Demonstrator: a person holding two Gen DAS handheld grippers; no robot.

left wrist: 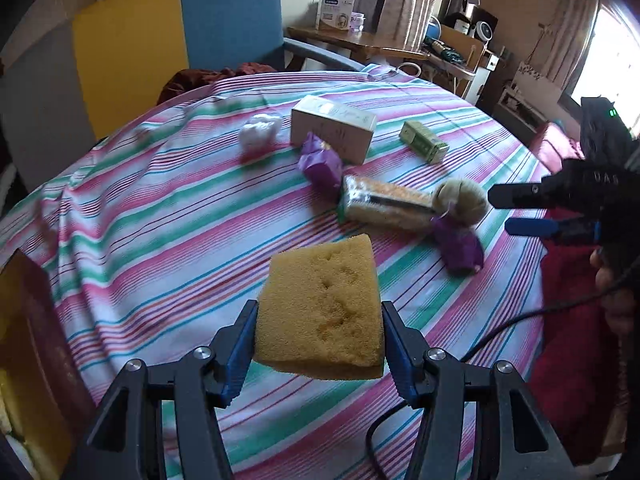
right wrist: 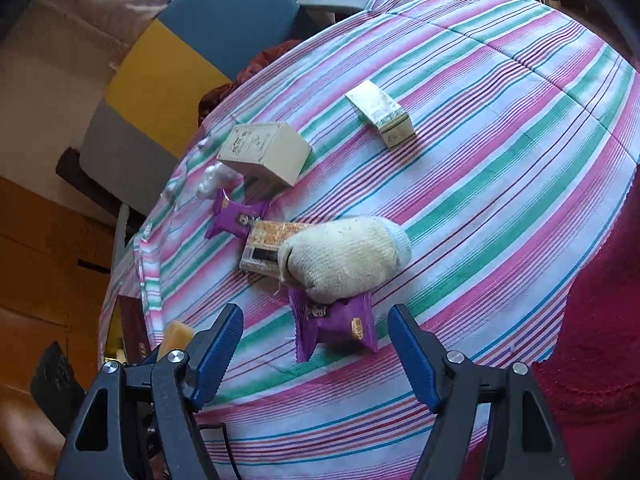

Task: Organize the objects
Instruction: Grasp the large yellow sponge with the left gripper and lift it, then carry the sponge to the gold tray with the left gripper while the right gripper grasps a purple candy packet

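between left tool (left wrist: 318,330) pads: sponge (left wrist: 320,304)

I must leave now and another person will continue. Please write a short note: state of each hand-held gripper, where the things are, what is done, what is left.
Left hand-held gripper: shut on the yellow sponge, lifted above the striped cloth.
Right hand-held gripper: open, empty, aimed at a purple snack packet.
On the cloth: rolled sock, cracker pack, second purple packet, white box, green box, white lump.
Done: sponge picked up.
Left: place the sponge, sort the rest.
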